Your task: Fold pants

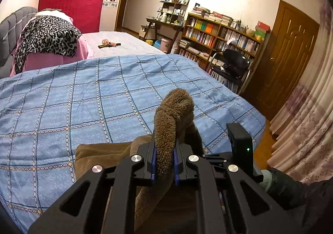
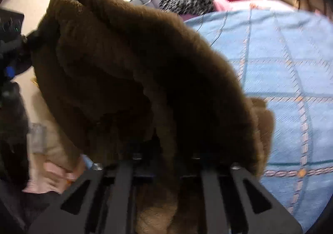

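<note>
Clearly the left gripper (image 1: pixel 164 163) is clamped on a fold of the brown pants (image 1: pixel 174 109), which rises toward 12 o'clock. Pants (image 2: pixel 129 63) drape over the right gripper (image 2: pixel 164 163), hiding its fingers; its grip cannot be told.

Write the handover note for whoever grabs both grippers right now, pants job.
Left gripper: shut on a bunched fold of the brown fleece pants, which sticks up between the blue pads.
Right gripper: buried under lifted pants fabric; its fingertips are hidden, so the grip cannot be confirmed. The view is blurred.
Pants: part is raised in the air; the rest lies crumpled near the edge of the blue checked bedspread.
Done: pants picked up. No neat fold is visible yet.
Left: lay them flat on the bedspread, align the legs, fold.
</note>
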The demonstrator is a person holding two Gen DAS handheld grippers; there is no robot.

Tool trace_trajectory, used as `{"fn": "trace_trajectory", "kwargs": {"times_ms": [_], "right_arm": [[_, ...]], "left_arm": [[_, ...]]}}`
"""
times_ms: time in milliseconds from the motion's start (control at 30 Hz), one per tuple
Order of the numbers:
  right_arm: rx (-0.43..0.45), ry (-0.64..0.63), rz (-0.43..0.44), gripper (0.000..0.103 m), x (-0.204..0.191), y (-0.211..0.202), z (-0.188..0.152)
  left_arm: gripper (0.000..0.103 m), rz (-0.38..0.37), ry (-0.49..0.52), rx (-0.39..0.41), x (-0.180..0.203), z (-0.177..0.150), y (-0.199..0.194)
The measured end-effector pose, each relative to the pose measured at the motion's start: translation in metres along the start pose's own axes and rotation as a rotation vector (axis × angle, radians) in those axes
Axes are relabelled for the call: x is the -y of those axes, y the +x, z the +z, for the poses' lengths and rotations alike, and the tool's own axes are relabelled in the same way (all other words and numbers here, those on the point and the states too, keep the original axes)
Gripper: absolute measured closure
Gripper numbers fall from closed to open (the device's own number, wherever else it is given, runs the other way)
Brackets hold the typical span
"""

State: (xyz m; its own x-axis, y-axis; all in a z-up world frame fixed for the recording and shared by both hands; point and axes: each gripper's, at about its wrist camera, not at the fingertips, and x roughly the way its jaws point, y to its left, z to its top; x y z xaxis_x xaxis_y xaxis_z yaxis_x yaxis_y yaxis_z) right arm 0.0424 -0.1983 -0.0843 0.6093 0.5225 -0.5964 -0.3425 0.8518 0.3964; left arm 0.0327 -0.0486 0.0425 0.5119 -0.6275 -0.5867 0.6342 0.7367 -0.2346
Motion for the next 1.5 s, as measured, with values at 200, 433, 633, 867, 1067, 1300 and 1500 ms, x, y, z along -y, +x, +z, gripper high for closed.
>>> {"fn": "trace_trajectory", "kwargs": {"times_ms": [200, 433, 633, 867, 1067, 1300, 1500], "right_arm": [[0.129, 0.021, -0.113, 0.095, 0.002, -0.035, 0.016], [0.106, 0.068, -0.154, 0.094, 0.030, -0.013, 0.006], [0.073, 0.106, -0.072, 0.092, 0.070, -0.003, -0.002], [0.067, 0.130, 0.002, 0.084, 0.097, -0.023, 0.003], [0.136, 0.215, -0.009, 0.082, 0.111, -0.071, -0.001], [0.141, 0.296, 0.175, 0.067, 0.081, -0.087, -0.010], [0.023, 0.203, 0.121, 0.067, 0.032, -0.067, -0.023]], "left_arm": [[0.092, -0.074, 0.042, 0.015, 0.019, -0.007, -0.009], [0.092, -0.195, 0.114, -0.118, 0.060, -0.045, 0.024], [0.092, -0.215, 0.153, -0.273, 0.083, -0.091, 0.079], [0.091, -0.195, 0.254, -0.307, 0.093, -0.104, 0.102], [0.066, -0.178, 0.312, -0.351, 0.097, -0.120, 0.117], [0.043, -0.219, 0.392, -0.307, 0.119, -0.122, 0.107], [0.042, -0.260, 0.352, -0.303, 0.109, -0.114, 0.097]]}}
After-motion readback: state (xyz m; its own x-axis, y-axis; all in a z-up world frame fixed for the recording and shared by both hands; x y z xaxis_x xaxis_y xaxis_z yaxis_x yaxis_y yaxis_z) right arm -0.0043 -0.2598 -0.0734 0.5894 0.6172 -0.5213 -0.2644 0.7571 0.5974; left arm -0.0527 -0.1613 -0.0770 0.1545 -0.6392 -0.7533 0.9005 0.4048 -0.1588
